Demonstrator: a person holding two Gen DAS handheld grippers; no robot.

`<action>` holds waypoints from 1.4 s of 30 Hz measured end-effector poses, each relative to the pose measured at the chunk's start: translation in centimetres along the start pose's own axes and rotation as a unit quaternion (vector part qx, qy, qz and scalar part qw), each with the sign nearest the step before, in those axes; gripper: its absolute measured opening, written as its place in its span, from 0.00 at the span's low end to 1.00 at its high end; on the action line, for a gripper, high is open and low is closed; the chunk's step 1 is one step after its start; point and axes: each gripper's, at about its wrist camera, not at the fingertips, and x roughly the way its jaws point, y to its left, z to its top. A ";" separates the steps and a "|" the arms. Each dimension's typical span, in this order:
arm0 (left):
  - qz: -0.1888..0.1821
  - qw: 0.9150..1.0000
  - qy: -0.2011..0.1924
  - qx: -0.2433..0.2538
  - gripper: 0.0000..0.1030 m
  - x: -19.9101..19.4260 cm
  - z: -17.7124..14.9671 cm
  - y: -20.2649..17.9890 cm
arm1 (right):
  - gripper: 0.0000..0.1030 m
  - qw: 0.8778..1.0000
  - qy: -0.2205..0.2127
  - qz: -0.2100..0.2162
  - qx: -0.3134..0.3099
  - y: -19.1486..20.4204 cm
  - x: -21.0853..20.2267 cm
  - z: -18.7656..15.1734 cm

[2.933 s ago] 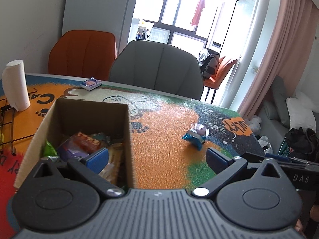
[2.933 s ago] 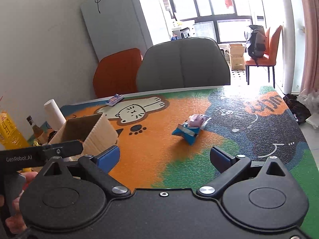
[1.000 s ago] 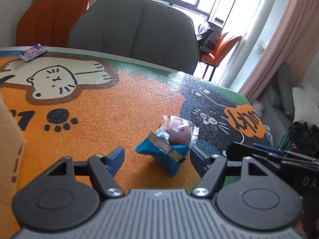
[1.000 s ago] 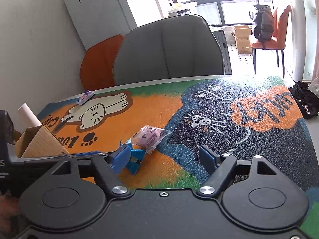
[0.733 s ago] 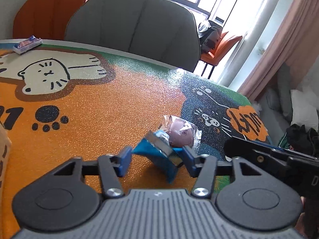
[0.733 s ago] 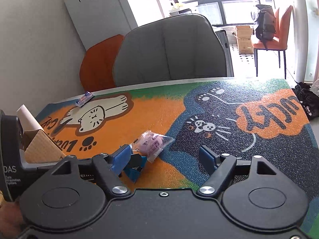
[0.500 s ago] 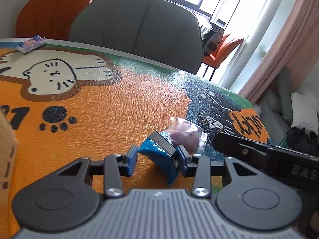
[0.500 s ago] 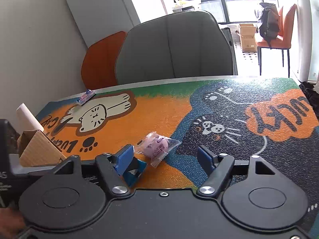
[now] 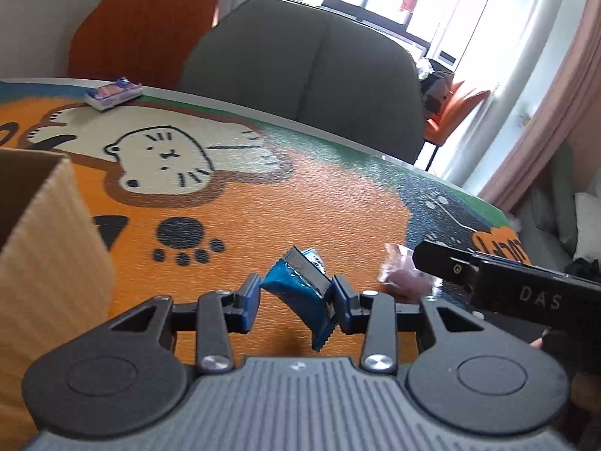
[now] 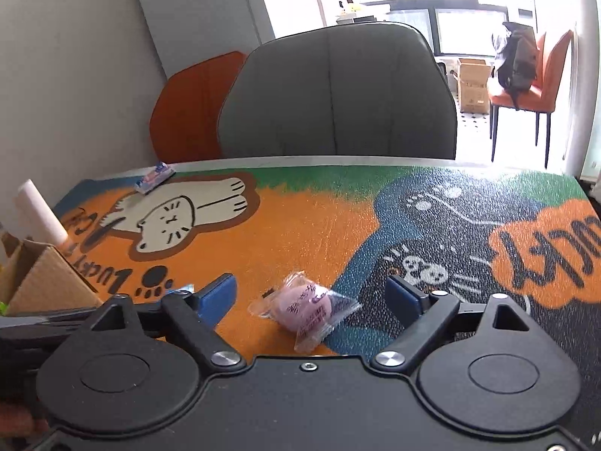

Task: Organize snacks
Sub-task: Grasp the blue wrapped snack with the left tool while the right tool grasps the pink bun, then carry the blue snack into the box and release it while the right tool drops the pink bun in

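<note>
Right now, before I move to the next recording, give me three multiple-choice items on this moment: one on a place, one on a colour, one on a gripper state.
1. Where is the pink snack packet?
A. in the cardboard box
B. on the table mat between the open right fingers
C. on the grey chair

2. What colour is the packet in the left gripper?
A. blue
B. yellow
C. red

3. How is the right gripper?
A. gripping the pink packet
B. jaws apart, pads clear of it
C. out of view

Key: B, it lies on the mat; A, the blue packet is pinched between the pads; B, its jaws are opening, with gaps on both sides.
</note>
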 end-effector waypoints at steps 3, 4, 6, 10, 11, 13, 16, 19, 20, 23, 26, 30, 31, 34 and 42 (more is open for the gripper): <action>0.007 1.000 0.002 -0.006 0.38 0.0 0.0 0.6 | 0.84 1.000 0.007 -0.002 -0.002 0.2 0.8 0.0; 0.009 1.000 0.002 -0.006 0.38 0.0 0.0 0.7 | 0.83 1.000 0.009 -0.006 -0.006 0.3 1.1 -0.1; 0.010 1.000 0.002 -0.005 0.38 0.0 -0.1 0.9 | 0.61 1.000 0.024 -0.007 -0.011 0.6 1.8 -0.3; 0.003 1.000 0.005 -0.004 0.38 -0.4 -0.3 0.7 | 0.41 0.999 0.031 -0.011 -0.025 1.2 1.6 -0.8; 0.001 1.000 0.005 -0.004 0.38 -0.5 -0.3 0.7 | 0.37 0.999 0.030 -0.011 -0.026 1.4 1.3 -0.9; -0.004 1.000 0.004 -0.002 0.38 -1.0 -0.4 0.5 | 0.35 0.999 0.030 -0.016 -0.025 1.6 0.7 -1.0; -0.012 1.000 0.000 -0.001 0.38 -1.9 -0.5 0.4 | 0.34 0.999 0.024 -0.019 -0.020 1.9 -0.6 -1.2; -0.017 1.000 -0.004 0.000 0.38 -3.1 -0.6 0.4 | 0.34 1.000 0.014 -0.020 -0.014 2.5 -2.1 -1.3; -0.019 1.000 -0.006 0.000 0.38 -3.5 -0.6 0.4 | 0.34 1.000 0.010 -0.021 -0.013 2.7 -2.7 -1.3; -0.025 1.000 -0.012 0.004 0.38 -5.0 -0.7 0.3 | 0.34 1.000 -0.003 -0.024 -0.010 3.6 -4.5 -1.3; -0.031 0.999 -0.020 0.009 0.38 -6.7 -0.9 0.2 | 0.34 1.000 -0.015 -0.025 -0.010 4.7 -6.2 -1.3; -0.038 0.999 -0.028 0.016 0.38 -8.7 -1.2 0.1 | 0.34 0.999 -0.028 -0.022 -0.008 6.0 -8.4 -1.6; -0.039 0.999 -0.030 0.018 0.38 -9.3 -1.3 0.1 | 0.34 0.999 -0.030 -0.022 -0.008 6.3 -8.8 -1.6; -0.042 0.998 -0.036 0.021 0.38 -10.8 -1.5 0.3 | 0.34 0.999 -0.039 -0.023 -0.009 7.2 -10.1 -1.8; -0.042 0.997 -0.052 0.024 0.38 -14.2 -1.7 1.3 | 0.34 0.998 -0.056 -0.015 -0.007 9.5 -12.4 -2.2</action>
